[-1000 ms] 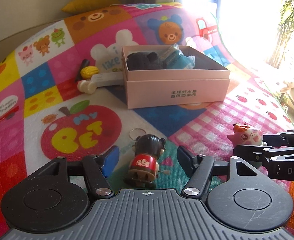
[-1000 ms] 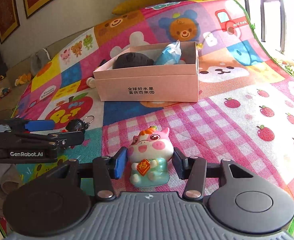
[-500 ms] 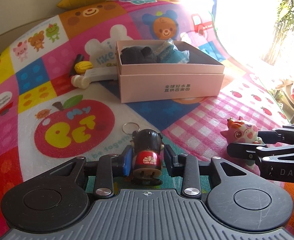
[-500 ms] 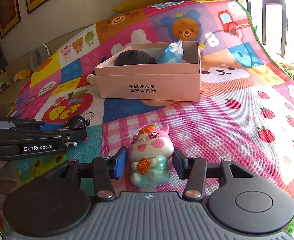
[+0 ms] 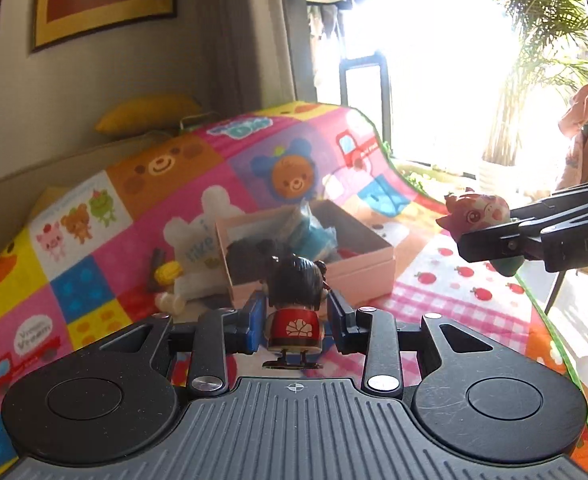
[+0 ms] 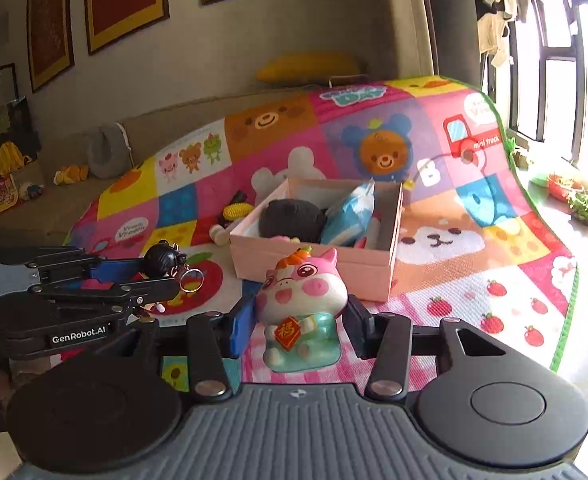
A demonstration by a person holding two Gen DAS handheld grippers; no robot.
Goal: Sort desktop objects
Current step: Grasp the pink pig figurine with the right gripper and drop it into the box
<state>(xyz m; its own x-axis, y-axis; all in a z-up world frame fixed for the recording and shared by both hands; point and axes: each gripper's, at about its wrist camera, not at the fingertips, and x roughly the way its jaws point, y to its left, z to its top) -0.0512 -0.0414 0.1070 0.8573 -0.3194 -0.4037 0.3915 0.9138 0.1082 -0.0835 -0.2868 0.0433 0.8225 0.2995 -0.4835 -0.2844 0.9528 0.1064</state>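
left gripper (image 5: 294, 320): clamped on doll (image 5: 295, 300), bottom centre of left view, off the mat (image 5: 133, 248) | right gripper (image 6: 300, 326): clamped on pig (image 6: 302, 312), bottom centre of right view | box (image 6: 318, 268): mid-frame, on mat behind both

Right gripper (image 6: 300, 322) clamped on pink cow figurine (image 6: 301, 312) w/ teal body, red tag on front; figurine upright btwn the fingers (image 6: 241, 326), off the play mat (image 6: 474, 248). Left gripper (image 6: 149, 280) at left edge, gripping black-haired doll keychain (image 6: 165, 258), key ring hanging below. Behind: open pink box (image 6: 314, 256) on mat, holding dark plush (image 6: 291, 220) + blue packet (image 6: 352, 212). Toy corn (image 6: 237, 211) just left of box.
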